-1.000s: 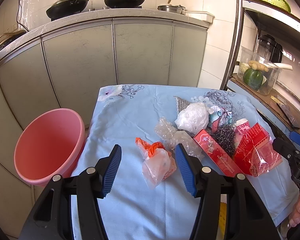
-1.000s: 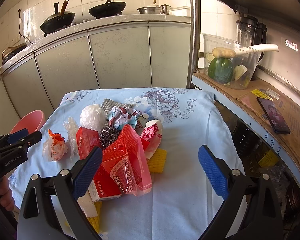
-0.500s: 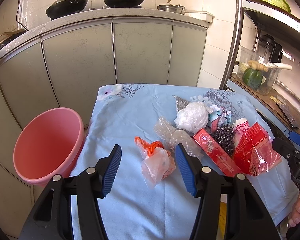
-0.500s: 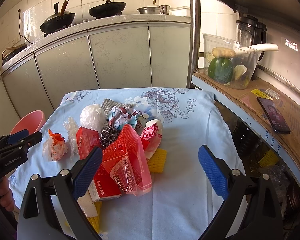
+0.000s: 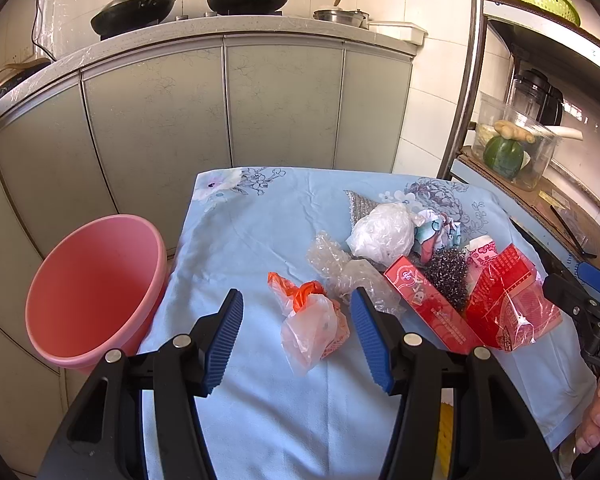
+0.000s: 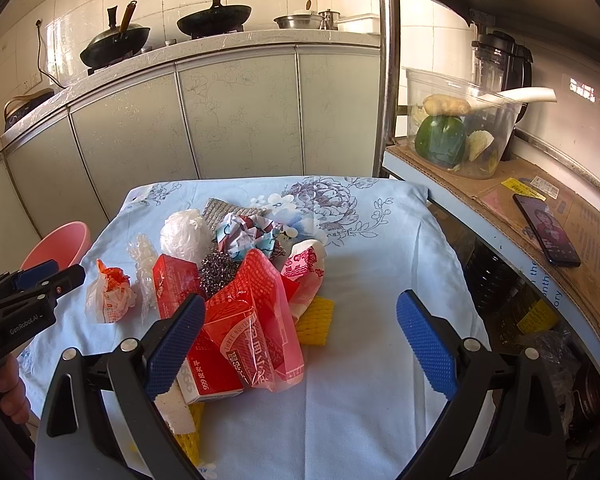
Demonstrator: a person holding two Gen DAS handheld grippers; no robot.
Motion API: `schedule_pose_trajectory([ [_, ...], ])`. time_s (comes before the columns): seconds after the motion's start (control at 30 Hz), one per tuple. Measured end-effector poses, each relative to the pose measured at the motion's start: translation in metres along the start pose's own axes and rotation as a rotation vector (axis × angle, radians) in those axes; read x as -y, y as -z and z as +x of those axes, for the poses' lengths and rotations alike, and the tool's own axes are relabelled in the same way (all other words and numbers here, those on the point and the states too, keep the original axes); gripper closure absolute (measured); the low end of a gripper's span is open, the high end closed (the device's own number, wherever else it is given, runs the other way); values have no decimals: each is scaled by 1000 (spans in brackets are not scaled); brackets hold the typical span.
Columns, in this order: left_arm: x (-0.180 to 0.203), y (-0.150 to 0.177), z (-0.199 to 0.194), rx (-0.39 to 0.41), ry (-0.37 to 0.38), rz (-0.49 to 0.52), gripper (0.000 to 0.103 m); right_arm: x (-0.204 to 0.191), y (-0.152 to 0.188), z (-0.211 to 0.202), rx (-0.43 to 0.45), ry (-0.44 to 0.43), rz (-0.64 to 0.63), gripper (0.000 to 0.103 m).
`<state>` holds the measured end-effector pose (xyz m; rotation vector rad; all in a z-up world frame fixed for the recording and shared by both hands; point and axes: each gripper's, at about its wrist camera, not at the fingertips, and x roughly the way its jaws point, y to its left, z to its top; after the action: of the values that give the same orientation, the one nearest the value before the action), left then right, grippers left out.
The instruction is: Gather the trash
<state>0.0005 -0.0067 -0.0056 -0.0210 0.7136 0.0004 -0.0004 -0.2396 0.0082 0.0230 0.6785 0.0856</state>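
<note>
Trash is heaped on the desk's blue cloth: an orange-and-clear bag [image 5: 314,322] off to the left, crinkly clear wrap [image 5: 340,270], a white bag wad [image 5: 384,234], a steel scourer [image 5: 448,276], a red box [image 5: 426,304], red wrappers [image 5: 508,308]. The pink bucket [image 5: 88,292] sits beside the desk, empty.

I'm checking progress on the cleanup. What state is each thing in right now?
Pink bucket: empty, upright beside the table.
Orange-white bag: knotted, lying on the cloth between the left gripper's fingers, untouched.
Red box: lying flat in the pile.
Red plastic bag: crumpled on the box.
Steel scrubber: in the pile.
Left gripper: open, empty.
Right gripper: open, empty.
</note>
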Motion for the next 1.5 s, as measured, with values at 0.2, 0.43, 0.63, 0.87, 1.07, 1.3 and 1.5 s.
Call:
schedule_pose_trajectory([
  [0.2, 1, 1, 1, 1, 1, 0, 47, 0, 0, 0, 0, 1, 1, 6],
  [0.43, 17, 2, 2, 0, 2, 0, 47, 1, 0, 0, 1, 0, 2, 6],
  [0.63, 15, 5, 2, 3, 7, 1, 47, -1, 0, 0, 2, 0, 2, 6],
  [0.87, 10, 5, 4, -7, 33, -7, 47, 2, 2, 2, 2, -10, 2, 6],
  [1.07, 0, 5, 6, -11, 94, -33, 47, 3, 4, 5, -4, -19, 0, 6],
  [1.3, -22, 10, 10, -46, 169, -54, 45, 5, 7, 9, -16, -30, -3, 6],
  [1.5, -36, 14, 23, -117, 232, -116, 45, 8, 10, 13, -33, -61, 3, 7],
])
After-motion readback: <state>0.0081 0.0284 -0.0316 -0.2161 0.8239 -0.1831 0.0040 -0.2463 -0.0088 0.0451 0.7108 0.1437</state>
